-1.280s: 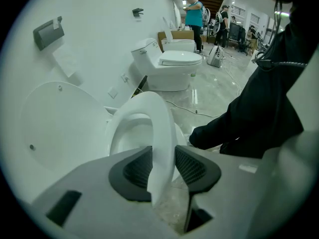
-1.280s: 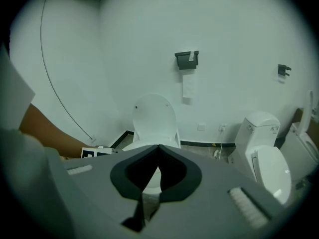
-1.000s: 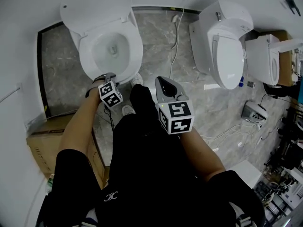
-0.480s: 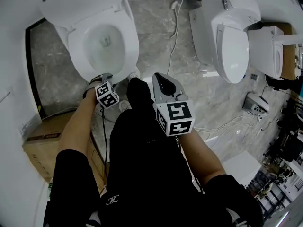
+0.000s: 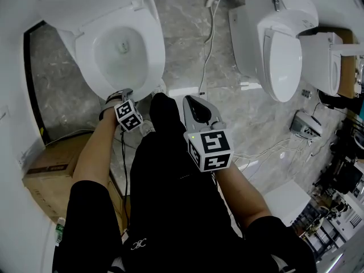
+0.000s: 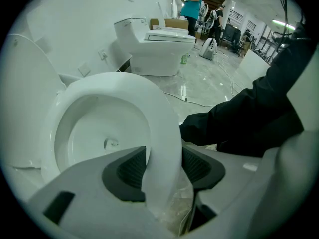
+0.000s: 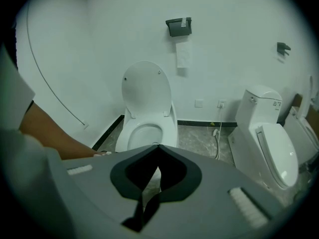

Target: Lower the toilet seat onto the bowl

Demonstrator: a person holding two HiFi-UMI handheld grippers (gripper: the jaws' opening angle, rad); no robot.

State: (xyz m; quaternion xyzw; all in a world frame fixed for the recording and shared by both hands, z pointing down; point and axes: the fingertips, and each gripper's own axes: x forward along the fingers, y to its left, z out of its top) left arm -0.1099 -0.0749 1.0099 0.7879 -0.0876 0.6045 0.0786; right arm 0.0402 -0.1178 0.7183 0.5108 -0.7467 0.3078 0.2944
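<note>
In the head view, the white oval plastic toilet seat (image 5: 152, 50) is lying low over the white ceramic bowl (image 5: 119, 58) in the frame's upper left. The left gripper (image 5: 124, 92) is meeting its front edge. The right gripper (image 5: 192, 102) is hanging at centre, well apart from it.

In the left gripper view, the left gripper (image 6: 162, 164) is clamping the seat's front rim (image 6: 149, 98) between its dark ribbed pads (image 6: 127, 171).

In the right gripper view, the right gripper (image 7: 157, 148) is pressing its jaws together on nothing. The seat (image 7: 167, 128) is showing beyond, under the raised white lid (image 7: 147, 86).

The lowering seems to be at its very end. The next move calls for settling the seat gently, then parting the left jaws and drawing back.
</note>
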